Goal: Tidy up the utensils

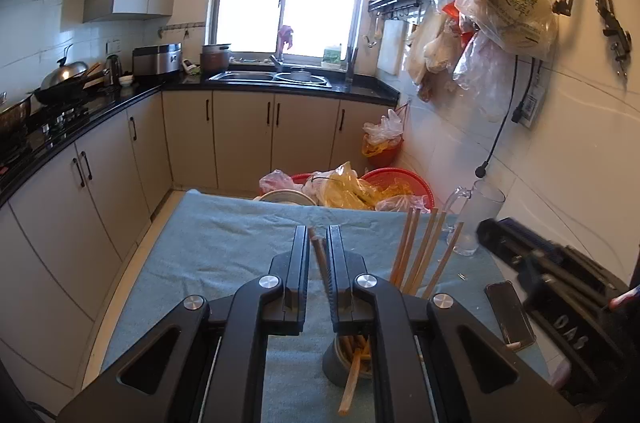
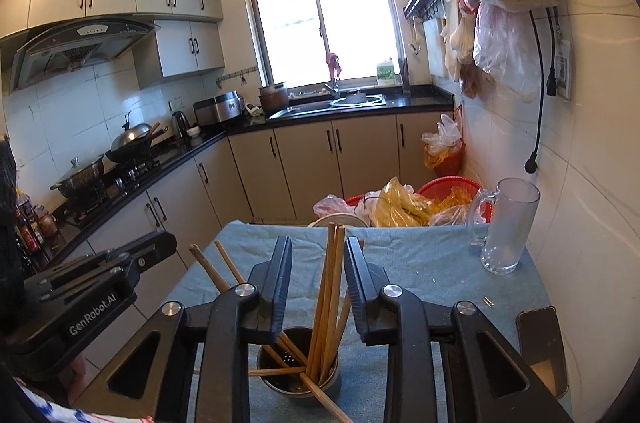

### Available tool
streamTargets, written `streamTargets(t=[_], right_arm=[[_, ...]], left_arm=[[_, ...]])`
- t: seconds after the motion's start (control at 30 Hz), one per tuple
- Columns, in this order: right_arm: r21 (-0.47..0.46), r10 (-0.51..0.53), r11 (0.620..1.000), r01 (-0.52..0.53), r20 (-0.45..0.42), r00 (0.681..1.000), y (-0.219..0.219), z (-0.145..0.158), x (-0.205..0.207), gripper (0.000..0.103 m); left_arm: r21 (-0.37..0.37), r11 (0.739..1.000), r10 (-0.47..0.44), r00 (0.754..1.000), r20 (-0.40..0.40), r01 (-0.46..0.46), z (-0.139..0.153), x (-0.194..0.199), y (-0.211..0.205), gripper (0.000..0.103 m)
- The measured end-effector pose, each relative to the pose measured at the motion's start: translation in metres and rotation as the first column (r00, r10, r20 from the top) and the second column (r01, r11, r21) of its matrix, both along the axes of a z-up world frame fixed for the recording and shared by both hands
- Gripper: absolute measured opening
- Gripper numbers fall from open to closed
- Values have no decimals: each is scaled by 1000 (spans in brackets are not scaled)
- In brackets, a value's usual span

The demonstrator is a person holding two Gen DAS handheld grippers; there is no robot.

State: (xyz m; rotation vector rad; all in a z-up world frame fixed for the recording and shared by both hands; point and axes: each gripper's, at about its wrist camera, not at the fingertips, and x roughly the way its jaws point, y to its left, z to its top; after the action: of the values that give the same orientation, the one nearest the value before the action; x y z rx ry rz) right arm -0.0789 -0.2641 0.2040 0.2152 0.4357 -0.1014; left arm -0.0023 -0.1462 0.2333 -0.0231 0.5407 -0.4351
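your left hand-held gripper (image 1: 319, 243) is clamped on a chopstick (image 1: 319, 257), its two fingers drawn in close with the stick slanting up between them above the table (image 1: 224, 243). directly below it stands the dark chopstick holder (image 1: 340, 363), with more sticks inside and one leaning out over its near rim. your right hand-held gripper (image 2: 318, 263) has its fingers apart, set either side of a bundle of chopsticks (image 2: 326, 303) that rises out of the holder (image 2: 298, 379); the fingers do not press on the bundle. in the right wrist view the sticks splay: several stand nearly upright, two lean off to the left, and one lies across the rim toward you. the holder sits on the blue cloth (image 2: 420, 271) that covers the table. a glass mug (image 2: 506, 227) stands upright near the far right corner, well apart from the holder, and a phone (image 2: 542, 351) lies flat at the right edge.
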Motion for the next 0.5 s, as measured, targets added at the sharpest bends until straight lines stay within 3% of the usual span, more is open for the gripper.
streamTargets(t=[0.23,0.3,0.37,0.5], right_arm=[[-19,-4,1000,5,38,999,7,16,-22,35],[-22,-6,1000,7,52,999,10,21,-31,40],[-23,-8,1000,9,64,998,13,23,-42,42],[-34,-9,999,11,65,998,20,21,-61,43]], left_arm=[[1,999,38,999,6,-38,9,-14,16,11],[4,999,48,999,21,-48,13,-23,21,25],[6,998,62,997,48,-62,16,-35,28,32],[23,998,62,995,81,-64,21,-55,36,35]])
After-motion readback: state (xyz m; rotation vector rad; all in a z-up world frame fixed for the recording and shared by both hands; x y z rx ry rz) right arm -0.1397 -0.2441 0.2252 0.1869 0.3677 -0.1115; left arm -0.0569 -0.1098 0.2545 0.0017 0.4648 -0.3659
